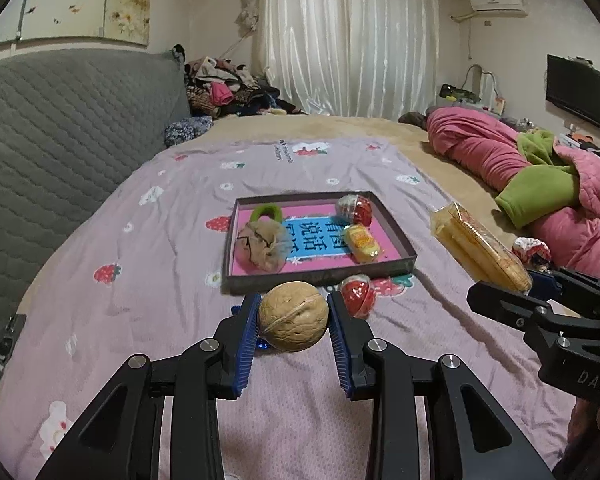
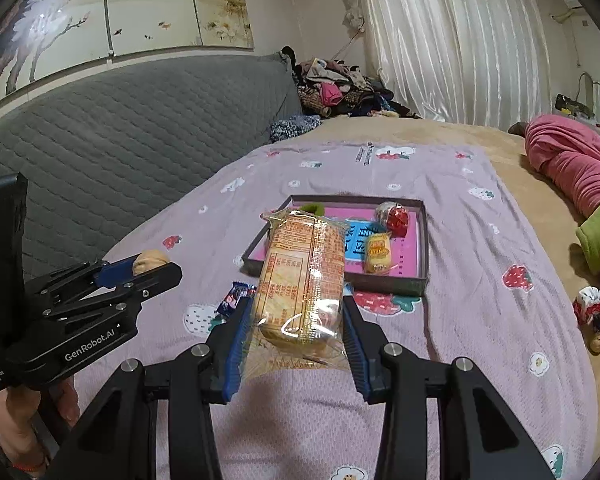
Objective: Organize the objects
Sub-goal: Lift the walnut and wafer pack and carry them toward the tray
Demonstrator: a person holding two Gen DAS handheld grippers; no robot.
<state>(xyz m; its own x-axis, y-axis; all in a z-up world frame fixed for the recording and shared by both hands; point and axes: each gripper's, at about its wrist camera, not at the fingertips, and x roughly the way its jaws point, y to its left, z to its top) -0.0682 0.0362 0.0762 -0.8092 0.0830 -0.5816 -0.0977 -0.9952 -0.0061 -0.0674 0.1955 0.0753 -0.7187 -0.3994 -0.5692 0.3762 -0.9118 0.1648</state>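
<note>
My left gripper (image 1: 293, 308) is shut on a tan walnut (image 1: 293, 317), held above the lilac bedspread; from the right wrist view the same walnut (image 2: 150, 261) shows in that gripper (image 2: 156, 266) at the left. My right gripper (image 2: 296, 312) is shut on a clear pack of yellow biscuits (image 2: 302, 276), also seen at the right of the left wrist view as the biscuit pack (image 1: 478, 248). Ahead lies a shallow box tray (image 1: 392, 220) with a pink floor, holding a brown mesh pouch (image 1: 262, 246), a yellow wrapped snack (image 1: 364, 243) and a red-and-clear candy (image 1: 354, 209).
A second red candy (image 1: 358, 295) lies on the bedspread just before the tray, and a small blue wrapper (image 2: 232, 298) sits near it. A patterned pouch (image 2: 594, 312) rests at the right. Pink and green bedding (image 1: 540, 176) lies far right, a grey quilted headboard (image 1: 60, 128) left.
</note>
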